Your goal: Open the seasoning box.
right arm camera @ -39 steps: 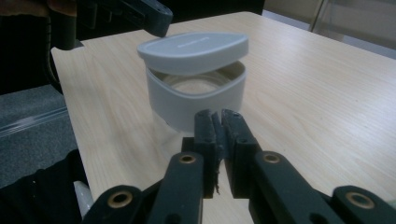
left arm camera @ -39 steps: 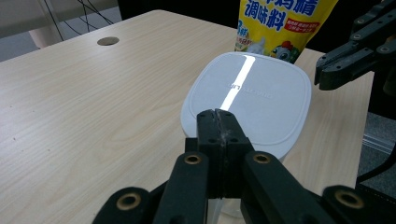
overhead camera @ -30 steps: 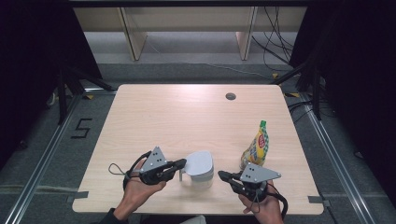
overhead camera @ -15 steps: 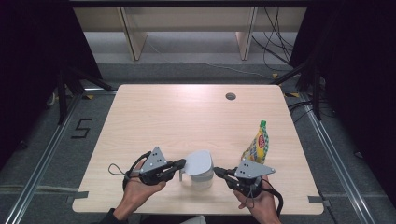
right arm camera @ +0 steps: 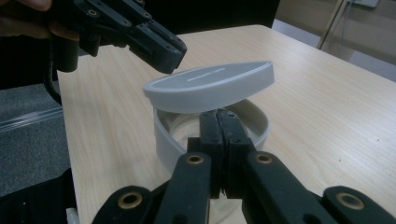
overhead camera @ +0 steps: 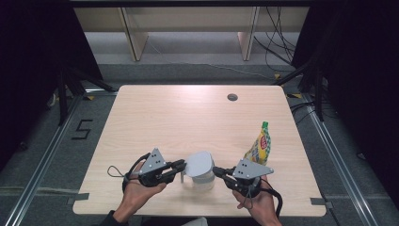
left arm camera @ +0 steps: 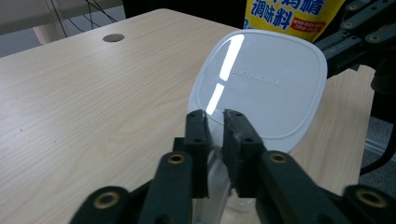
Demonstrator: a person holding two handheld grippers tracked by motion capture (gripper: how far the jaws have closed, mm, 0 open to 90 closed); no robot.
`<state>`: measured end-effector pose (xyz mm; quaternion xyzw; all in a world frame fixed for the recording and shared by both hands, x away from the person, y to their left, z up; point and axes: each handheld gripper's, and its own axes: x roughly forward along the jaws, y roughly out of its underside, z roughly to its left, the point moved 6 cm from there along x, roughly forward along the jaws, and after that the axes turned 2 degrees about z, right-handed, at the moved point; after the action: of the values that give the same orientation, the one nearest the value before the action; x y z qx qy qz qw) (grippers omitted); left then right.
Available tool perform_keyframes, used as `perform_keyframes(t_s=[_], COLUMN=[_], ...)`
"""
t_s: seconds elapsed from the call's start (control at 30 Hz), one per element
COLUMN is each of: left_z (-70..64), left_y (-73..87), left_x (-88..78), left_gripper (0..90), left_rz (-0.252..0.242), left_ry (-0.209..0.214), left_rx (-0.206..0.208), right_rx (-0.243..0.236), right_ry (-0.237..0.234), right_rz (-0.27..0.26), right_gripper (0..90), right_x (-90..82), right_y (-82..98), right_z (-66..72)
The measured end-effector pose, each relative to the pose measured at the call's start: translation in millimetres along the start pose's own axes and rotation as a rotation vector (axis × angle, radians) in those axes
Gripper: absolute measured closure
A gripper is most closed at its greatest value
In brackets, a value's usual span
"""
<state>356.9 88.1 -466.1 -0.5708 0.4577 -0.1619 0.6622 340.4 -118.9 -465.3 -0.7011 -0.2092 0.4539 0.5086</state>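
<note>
Left gripper [overhead camera: 179, 165] has just been easing its jaws apart, so I've now got a narrow gap between them at the near rim of the white lid [overhead camera: 199, 162], which sits tilted and half off the clear container [overhead camera: 201, 180] near my edge of the table [overhead camera: 188, 113]. Right gripper [right arm camera: 219, 116] is pinched tight on the container's rim, while the yellow seasoning bottle [overhead camera: 259, 143] stands just beside it all.

The characters "调味料" are printed on the yellow bottle [left arm camera: 294, 16]. A "5" is marked on the floor [overhead camera: 81, 129]. Embossed lettering on the white lid [left arm camera: 261, 79] cannot be read, perhaps because of glare.
</note>
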Motion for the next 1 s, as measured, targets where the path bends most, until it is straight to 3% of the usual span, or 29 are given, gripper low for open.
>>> perform_keyframes(t_s=[0.17,0.23,0.3,0.33,0.37,0.4,0.5,0.57,0.6,0.7,0.77,0.9,0.93,1.0], left_z=[1.2,-0.9,-5.0,-4.7,-7.1,-7.6,-12.2,-12.7,-14.4,-12.3,-11.8,-3.6,-2.2,0.7], left_y=[6.2,11.3,18.7,22.2,26.7,30.3,40.6,47.3,50.3,56.2,61.7,73.5,76.9,81.0], left_x=[-9.8,-11.4,-11.0,-10.9,-10.4,-10.2,-10.1,-12.0,-12.5,-16.3,-17.4,-17.7,-17.7,-18.5], left_gripper=[59.0,52.2,45.9,42.6,38.9,36.0,31.8,29.5,29.0,27.8,27.1,25.4,25.3,24.8], left_rz=[-0.004,0.017,0.044,0.064,0.080,0.091,0.121,0.145,0.141,0.156,0.157,0.172,0.179,0.184], left_ry=[0.036,0.046,0.047,0.046,0.039,0.039,0.043,0.037,0.036,0.036,0.027,0.003,-0.004,-0.016], left_rx=[-0.009,0.001,0.010,0.049,0.028,0.045,0.040,0.063,0.050,0.068,0.042,0.068,0.048,0.040], right_rx=[-0.007,-0.028,-0.017,-0.019,-0.022,-0.029,-0.040,-0.045,-0.035,-0.050,-0.056,-0.061,-0.083,-0.065], right_ry=[-0.005,-0.006,-0.007,-0.004,-0.006,-0.004,-0.003,0.004,0.011,-0.002,0.004,-0.019,-0.011,-0.004], right_rz=[-0.005,-0.010,-0.012,-0.012,-0.015,-0.012,-0.022,-0.031,-0.034,-0.034,-0.049,-0.052,-0.047,-0.051], right_gripper=[90.0,90.0,90.0,90.0,90.0,90.0,90.0,90.0,90.0,90.0,90.0,90.0,90.0,90.0], right_x=[0.8,1.4,2.1,2.3,2.6,2.6,3.7,4.7,5.0,6.7,8.8,11.9,12.0,13.8], right_y=[-3.3,-5.7,-7.4,-8.9,-10.4,-11.5,-15.5,-18.2,-19.1,-22.6,-25.2,-28.9,-29.9,-31.3], right_z=[1.0,0.6,2.1,2.2,3.2,3.4,5.0,6.2,7.0,8.6,9.1,12.5,11.8,13.9])
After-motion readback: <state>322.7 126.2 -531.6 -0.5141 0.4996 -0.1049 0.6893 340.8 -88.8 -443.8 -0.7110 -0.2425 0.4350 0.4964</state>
